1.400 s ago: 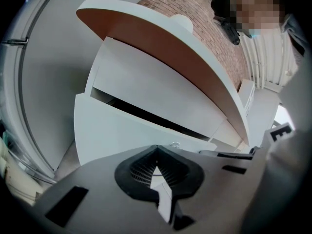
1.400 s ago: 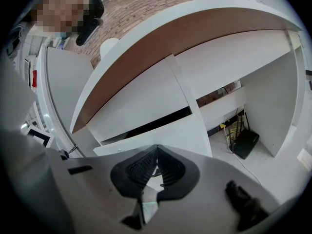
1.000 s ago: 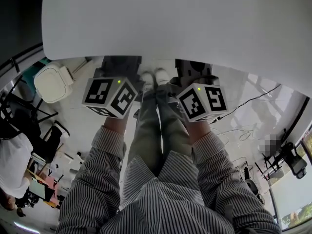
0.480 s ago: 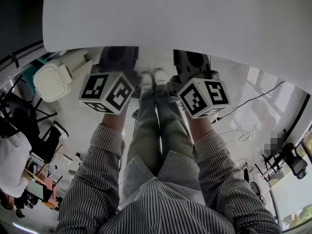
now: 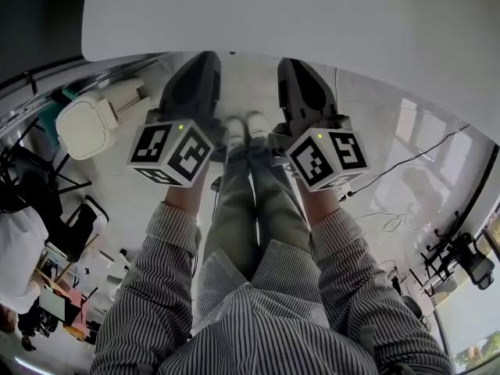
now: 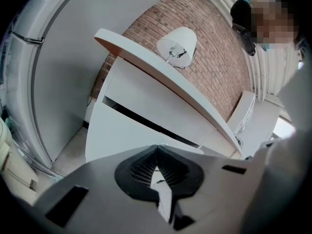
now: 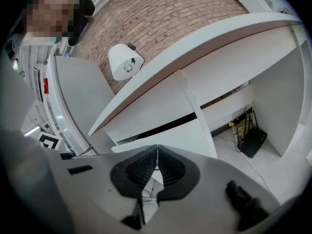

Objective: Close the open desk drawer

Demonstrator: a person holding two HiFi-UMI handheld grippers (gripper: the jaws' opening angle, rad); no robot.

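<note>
The person stands close to a white desk (image 5: pixel 312 22) and looks down at two arms in striped sleeves (image 5: pixel 168 248), with one tool in each hand. The left gripper (image 6: pixel 157 148) has its two black jaws pressed together at the tips, and nothing is held between them. The right gripper (image 7: pixel 157 147) is the same: its jaws are together and hold nothing. Both point forward, side by side, under the edge of the desk top. The drawer (image 6: pixel 126 128) is the white front just below the desk top, right ahead of the tips of both grippers. A thin dark gap runs along the top of the drawer, between it and the white panel above. From the right gripper view the top edge of the drawer shows a little, so it sticks out from the desk. I cannot tell if either gripper touches the drawer front. A white lamp (image 6: pixel 178 42) stands on the desk, and a brick wall (image 7: pixel 161 18) is behind it. A black box (image 7: pixel 253 141) stands on the floor under the desk, off to the right. Down on the floor you can see the person's white shoes (image 5: pixel 246 123) between the two grippers, a white bin (image 5: pixel 86 125) with a lid to the left, and a dark cable (image 5: pixel 410 161) to the right
</note>
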